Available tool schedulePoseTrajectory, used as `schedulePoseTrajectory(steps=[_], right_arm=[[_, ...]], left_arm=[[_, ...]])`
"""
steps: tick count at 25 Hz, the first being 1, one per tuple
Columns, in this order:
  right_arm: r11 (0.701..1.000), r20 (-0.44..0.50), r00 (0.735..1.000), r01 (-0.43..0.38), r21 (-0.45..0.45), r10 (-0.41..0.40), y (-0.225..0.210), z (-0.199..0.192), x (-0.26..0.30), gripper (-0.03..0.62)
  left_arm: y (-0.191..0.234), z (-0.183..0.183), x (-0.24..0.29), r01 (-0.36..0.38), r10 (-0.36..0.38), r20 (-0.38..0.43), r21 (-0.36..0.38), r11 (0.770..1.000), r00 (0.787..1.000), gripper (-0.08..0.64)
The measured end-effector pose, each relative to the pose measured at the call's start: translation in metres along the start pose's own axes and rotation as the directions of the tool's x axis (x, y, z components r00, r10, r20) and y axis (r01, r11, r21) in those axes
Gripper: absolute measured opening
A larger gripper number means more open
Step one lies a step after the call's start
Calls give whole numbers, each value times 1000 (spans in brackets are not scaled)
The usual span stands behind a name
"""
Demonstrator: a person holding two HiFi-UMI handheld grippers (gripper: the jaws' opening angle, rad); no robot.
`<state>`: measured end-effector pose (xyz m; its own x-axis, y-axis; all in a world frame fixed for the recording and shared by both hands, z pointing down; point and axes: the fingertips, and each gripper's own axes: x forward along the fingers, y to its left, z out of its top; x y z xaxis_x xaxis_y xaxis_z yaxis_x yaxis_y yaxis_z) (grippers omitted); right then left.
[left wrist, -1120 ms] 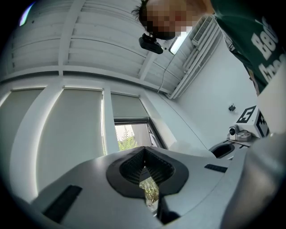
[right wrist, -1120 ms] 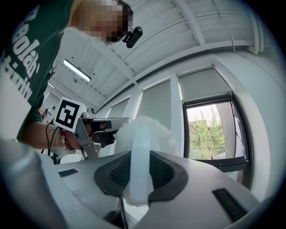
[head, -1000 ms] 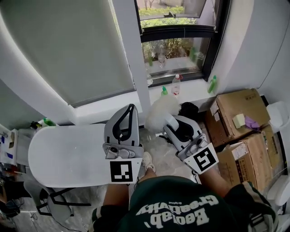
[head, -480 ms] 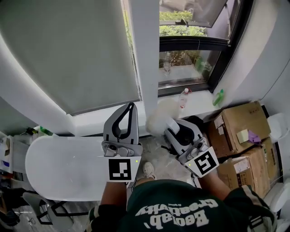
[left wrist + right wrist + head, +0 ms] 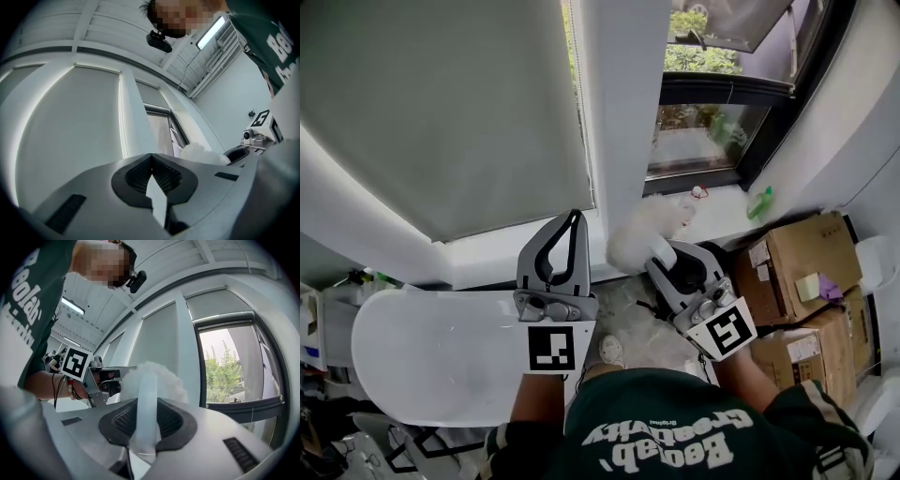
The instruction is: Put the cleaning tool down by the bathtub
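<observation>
The cleaning tool is a duster with a white fluffy head (image 5: 642, 228) and a pale handle (image 5: 147, 394). My right gripper (image 5: 662, 251) is shut on that handle, and the fluffy head (image 5: 157, 378) sticks out past the jaws toward the window sill. The left gripper (image 5: 573, 217) is held beside it, jaws shut tip to tip with nothing between them (image 5: 151, 156). Both hang over the floor just right of the white oval bathtub (image 5: 431, 342), which fills the lower left of the head view. From the left gripper view the fluffy head (image 5: 202, 153) shows at the right.
Stacked cardboard boxes (image 5: 797, 255) stand at the right, against the wall. A green spray bottle (image 5: 759, 202) sits on the window sill. A white pillar (image 5: 614, 112) and a drawn roller blind (image 5: 441, 103) are ahead. The person's shoe (image 5: 609, 351) is on the tiled floor.
Both grippers have travelled level together, the duster still held. In the head view the window and sill have slid right and the bathtub lower; the fluffy head now reaches the sill.
</observation>
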<state>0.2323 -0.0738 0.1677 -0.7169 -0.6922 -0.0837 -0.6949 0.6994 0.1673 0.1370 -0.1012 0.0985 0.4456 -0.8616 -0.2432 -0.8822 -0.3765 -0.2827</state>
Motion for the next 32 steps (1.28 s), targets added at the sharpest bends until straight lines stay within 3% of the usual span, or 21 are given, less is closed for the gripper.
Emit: schedulePoseTrajectory(steps=[13, 22, 28, 32], right_arm=[[999, -17, 1000, -1, 34, 1, -2, -23, 67, 95], [999, -54, 998, -21, 51, 23, 6, -37, 85, 95], [996, -43, 997, -67, 52, 69, 7, -36, 96, 95], [989, -24, 990, -140, 55, 141, 15, -38, 115, 95]], left_arm=[[62, -43, 19, -34, 33, -34, -27, 999, 999, 6], [82, -64, 25, -45, 42, -61, -47, 998, 997, 6], [91, -67, 24, -82, 80, -72, -33, 996, 994, 6], [106, -70, 13, -138, 137, -97, 0, 990, 986, 6]])
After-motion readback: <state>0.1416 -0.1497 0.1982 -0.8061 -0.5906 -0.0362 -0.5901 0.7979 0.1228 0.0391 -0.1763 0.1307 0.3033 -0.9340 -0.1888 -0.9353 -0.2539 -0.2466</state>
